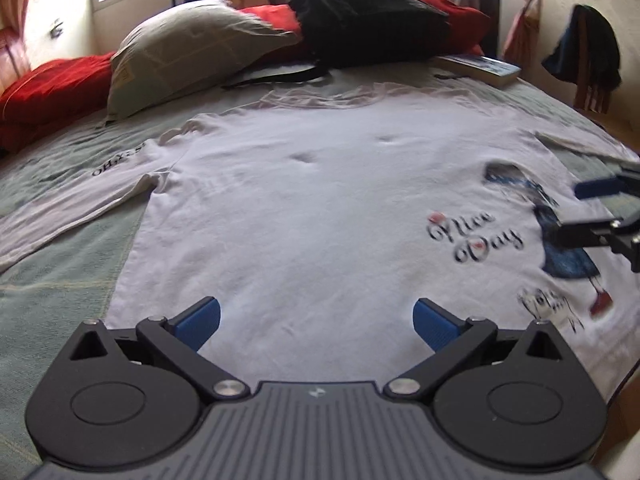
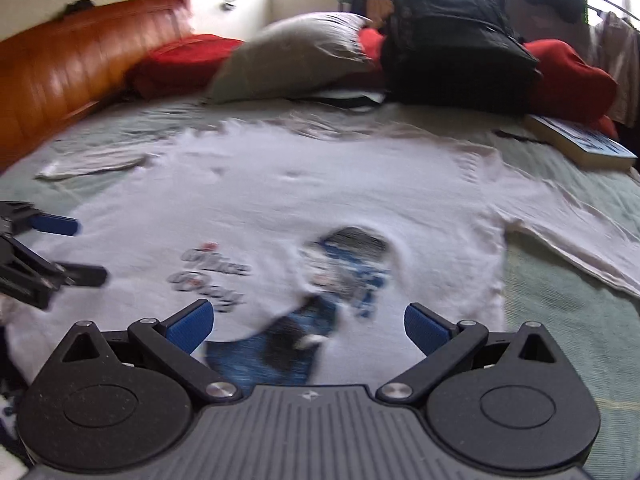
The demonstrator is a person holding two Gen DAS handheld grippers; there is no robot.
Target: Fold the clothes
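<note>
The fingers of the left gripper (image 1: 316, 322) stood wide apart with nothing between their blue pads, and those of the right gripper (image 2: 310, 326) were spread equally wide and likewise held nothing. A white long-sleeved shirt (image 1: 304, 216) lay spread flat, print side up, on the pale green bedspread (image 1: 60, 280), directly ahead of and beneath both pairs of fingers. Its hem was nearest the fingers; one sleeve (image 1: 68, 220) extended left of the left fingers, the other (image 2: 568, 240) right of the right fingers. The printed figure (image 2: 332, 292) lay between the right fingers. Beyond the shirt's far edge were a grey pillow (image 1: 188, 48), red cushions (image 2: 568, 76), a black backpack (image 1: 360, 12) and a book (image 2: 580, 140).
</note>
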